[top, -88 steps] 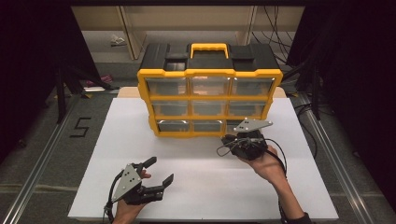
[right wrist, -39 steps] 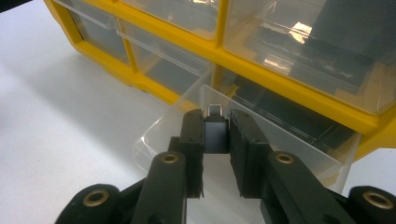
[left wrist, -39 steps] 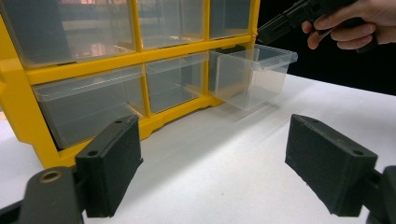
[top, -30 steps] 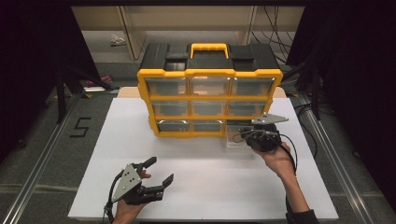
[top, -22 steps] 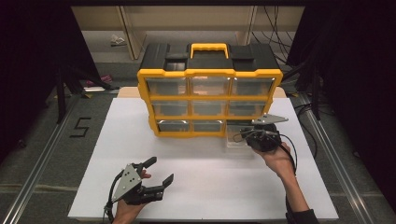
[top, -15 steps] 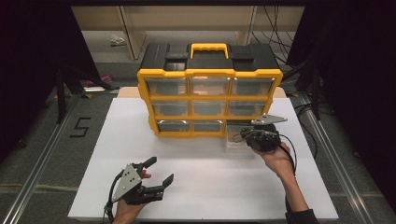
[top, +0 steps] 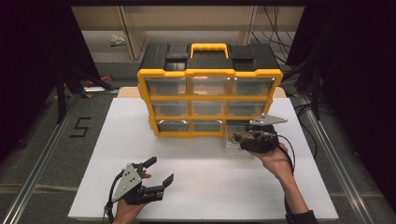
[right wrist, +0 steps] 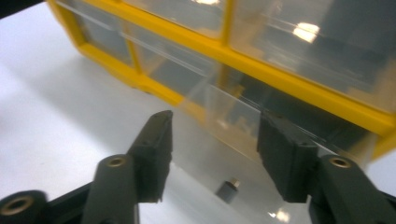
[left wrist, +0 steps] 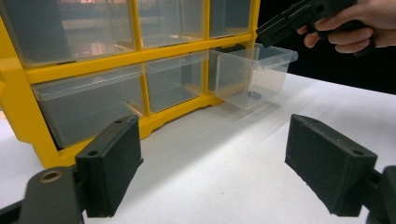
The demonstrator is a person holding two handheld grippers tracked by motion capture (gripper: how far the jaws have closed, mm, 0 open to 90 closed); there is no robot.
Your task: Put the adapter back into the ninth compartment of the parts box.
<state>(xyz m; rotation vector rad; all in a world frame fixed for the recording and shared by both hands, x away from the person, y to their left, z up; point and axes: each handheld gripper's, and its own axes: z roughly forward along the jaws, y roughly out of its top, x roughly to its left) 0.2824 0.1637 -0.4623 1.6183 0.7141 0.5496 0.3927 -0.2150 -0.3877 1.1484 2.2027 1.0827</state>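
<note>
With the bottom-right clear drawer (top: 239,135) pulled partway from the yellow organizer (top: 209,100), the right tongs (top: 237,138) have just been opening, jaws apart astride its front edge, gripping nothing. A small part (right wrist: 227,190) lies inside. The left tongs (top: 158,171) rest wide open and empty on the white tabletop (top: 205,186), apparently waiting.

Drawer (left wrist: 254,74) clear glossy plastic; cabinet (top: 210,74) yellow plastic; table (top: 196,186) matt white.

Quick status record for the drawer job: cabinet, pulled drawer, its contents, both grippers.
cabinet: yellow drawer organizer standing on the white table
drawer: bottom-right clear drawer pulled partway out
contents: one small dark part on the drawer floor
right gripper: at the drawer front, jaws just opened, pads off the drawer
left gripper: open, holding nothing, near the table's front edge
</note>
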